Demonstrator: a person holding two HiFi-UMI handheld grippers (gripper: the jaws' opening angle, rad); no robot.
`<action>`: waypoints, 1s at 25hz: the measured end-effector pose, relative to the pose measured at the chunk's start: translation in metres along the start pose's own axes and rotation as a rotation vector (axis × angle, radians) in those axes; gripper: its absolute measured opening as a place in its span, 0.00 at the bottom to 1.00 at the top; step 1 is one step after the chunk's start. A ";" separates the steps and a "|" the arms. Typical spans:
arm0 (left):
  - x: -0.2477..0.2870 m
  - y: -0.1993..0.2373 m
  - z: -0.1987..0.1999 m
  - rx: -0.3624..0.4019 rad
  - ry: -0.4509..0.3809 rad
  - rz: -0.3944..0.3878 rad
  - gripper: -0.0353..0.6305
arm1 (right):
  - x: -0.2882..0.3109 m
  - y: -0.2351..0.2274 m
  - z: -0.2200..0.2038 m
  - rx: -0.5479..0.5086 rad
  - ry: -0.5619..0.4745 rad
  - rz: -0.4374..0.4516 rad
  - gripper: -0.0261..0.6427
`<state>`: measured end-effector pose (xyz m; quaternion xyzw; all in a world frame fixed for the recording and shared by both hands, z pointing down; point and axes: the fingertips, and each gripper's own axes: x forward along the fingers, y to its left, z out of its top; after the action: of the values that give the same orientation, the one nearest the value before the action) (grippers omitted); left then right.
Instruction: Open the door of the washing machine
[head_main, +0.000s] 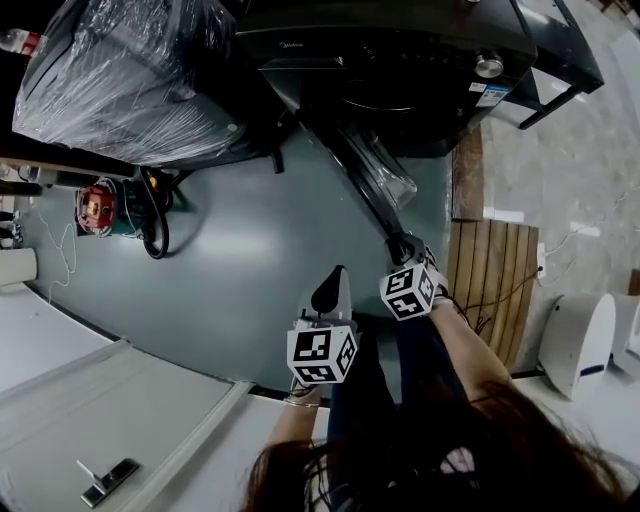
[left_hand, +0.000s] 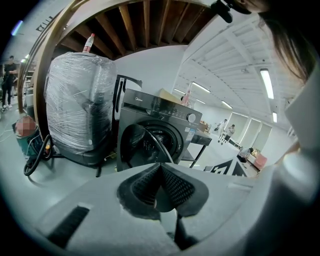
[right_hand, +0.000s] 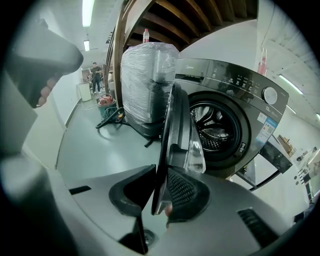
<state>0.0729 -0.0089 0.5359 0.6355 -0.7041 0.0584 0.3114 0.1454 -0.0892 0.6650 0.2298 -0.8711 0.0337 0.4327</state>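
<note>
The washing machine (right_hand: 235, 95) stands on the smooth grey floor (head_main: 250, 260), beside a bulky appliance wrapped in plastic film (head_main: 130, 80). Its door (right_hand: 172, 125) hangs swung well out from the front, edge-on in the right gripper view, with the perforated steel drum (right_hand: 215, 132) exposed behind it. The right gripper (right_hand: 160, 192) has its fingers (right_hand: 184, 192) clamped on the door's free rim, one pad on each face. That hold seems chosen to lead the door round its hinge, since the rim farthest from the hinge gives the longest lever. The left gripper (left_hand: 159, 186) carries nothing. Its fingers (left_hand: 175, 187) are pressed together, and it hangs beside the right one, apparently just kept out of the door's path.

The door is a dark glossy plastic ring round a bulging bowl of clear glass, thin at the rim where it is pinched. The cabinet is dark grey with a satin sheen and a round chrome knob (right_hand: 270, 95). The pads are black rubber with a cross-hatched grip, set in pale grey matte plastic bodies. With the opening this wide, the task looks nearly done.
</note>
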 end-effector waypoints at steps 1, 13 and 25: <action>-0.003 0.004 -0.001 -0.002 0.000 0.001 0.07 | 0.000 0.006 0.001 0.003 -0.002 0.000 0.13; -0.037 0.048 -0.019 -0.032 0.001 0.007 0.07 | 0.005 0.066 0.017 0.051 -0.009 -0.006 0.14; -0.065 0.096 -0.025 -0.049 -0.007 0.015 0.07 | 0.013 0.118 0.036 0.076 -0.013 -0.006 0.15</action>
<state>-0.0080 0.0766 0.5524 0.6227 -0.7110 0.0412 0.3241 0.0609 0.0021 0.6693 0.2490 -0.8713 0.0639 0.4181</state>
